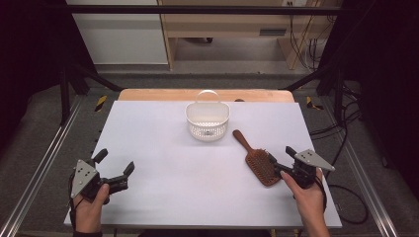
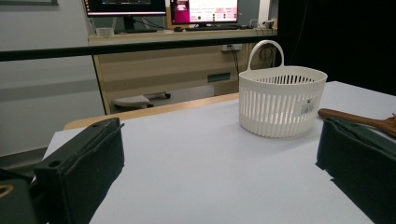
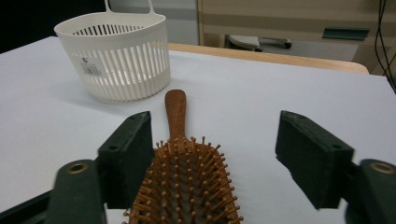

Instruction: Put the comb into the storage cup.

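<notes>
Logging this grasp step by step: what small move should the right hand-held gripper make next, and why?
Probably close the right hand-held gripper further on the brush: its head lies between the open jaws, one pad near its edge, the other apart.

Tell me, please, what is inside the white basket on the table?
Nothing shows inside the white basket from above; its slotted floor looks bare. In the gripper views its wall hides the bottom. The wooden hairbrush lies outside, on the table.
</notes>
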{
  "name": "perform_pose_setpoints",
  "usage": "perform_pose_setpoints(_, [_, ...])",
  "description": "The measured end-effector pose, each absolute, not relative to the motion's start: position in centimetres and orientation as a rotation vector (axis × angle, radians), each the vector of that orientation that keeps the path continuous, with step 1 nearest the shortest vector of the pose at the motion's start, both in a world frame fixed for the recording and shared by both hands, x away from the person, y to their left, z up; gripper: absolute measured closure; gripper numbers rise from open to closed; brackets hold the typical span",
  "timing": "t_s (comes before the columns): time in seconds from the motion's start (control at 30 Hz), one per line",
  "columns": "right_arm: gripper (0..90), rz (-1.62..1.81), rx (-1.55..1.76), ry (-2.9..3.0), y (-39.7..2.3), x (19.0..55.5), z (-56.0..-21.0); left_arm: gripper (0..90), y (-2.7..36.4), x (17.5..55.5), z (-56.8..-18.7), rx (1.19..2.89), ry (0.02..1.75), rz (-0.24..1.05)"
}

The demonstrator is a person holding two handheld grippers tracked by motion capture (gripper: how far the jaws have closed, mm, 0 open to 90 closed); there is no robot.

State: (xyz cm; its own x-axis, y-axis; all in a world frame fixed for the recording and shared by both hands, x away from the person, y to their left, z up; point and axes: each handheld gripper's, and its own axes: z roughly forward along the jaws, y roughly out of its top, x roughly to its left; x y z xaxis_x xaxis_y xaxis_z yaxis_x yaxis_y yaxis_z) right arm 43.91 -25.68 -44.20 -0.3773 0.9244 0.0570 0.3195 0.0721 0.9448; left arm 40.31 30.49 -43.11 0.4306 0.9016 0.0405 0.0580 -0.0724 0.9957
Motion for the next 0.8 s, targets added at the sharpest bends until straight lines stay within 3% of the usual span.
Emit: perform_pose_setpoints(0.8, [84.0, 1.247, 1.248, 1.896, -25.0, 42.2, -44.7, 0.7, 30.4, 40.2, -43.1, 1.490, 0.892, 0.879])
